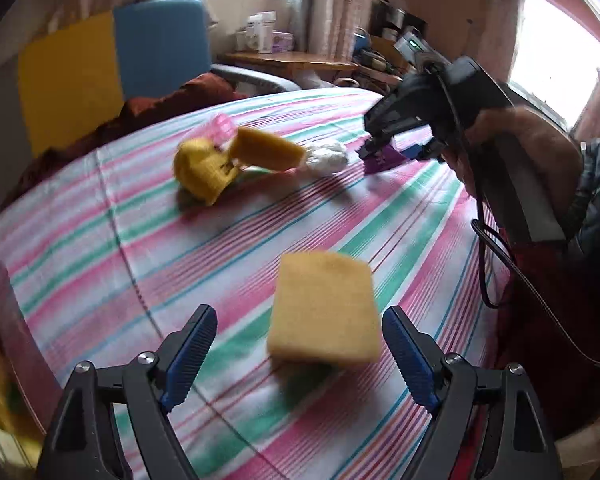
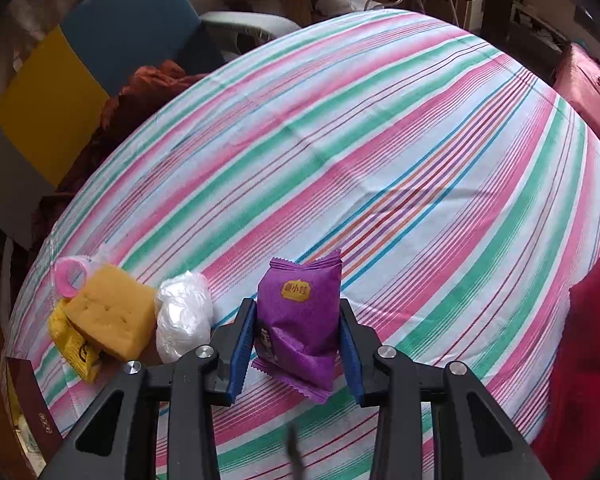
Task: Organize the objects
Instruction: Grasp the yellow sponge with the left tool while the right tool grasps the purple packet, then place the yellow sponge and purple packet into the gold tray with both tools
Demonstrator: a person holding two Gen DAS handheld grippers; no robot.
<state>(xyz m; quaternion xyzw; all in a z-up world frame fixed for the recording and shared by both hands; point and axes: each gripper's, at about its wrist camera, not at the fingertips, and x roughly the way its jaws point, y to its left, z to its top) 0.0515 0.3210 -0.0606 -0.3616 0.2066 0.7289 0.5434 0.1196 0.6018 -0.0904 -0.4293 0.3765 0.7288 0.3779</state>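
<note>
A yellow sponge, blurred, sits just ahead of my left gripper, between its wide-apart blue pads, which do not touch it. My right gripper is shut on a purple snack packet, which stands upright between its pads low over the striped cloth. The left wrist view shows that gripper and its packet at the far right, held by a person's hand.
A pile lies left of the purple packet: a second yellow sponge, a yellow packet, a pink ring and a white plastic bundle. A brown box sits at the table's left edge. A blue-and-yellow chair stands behind.
</note>
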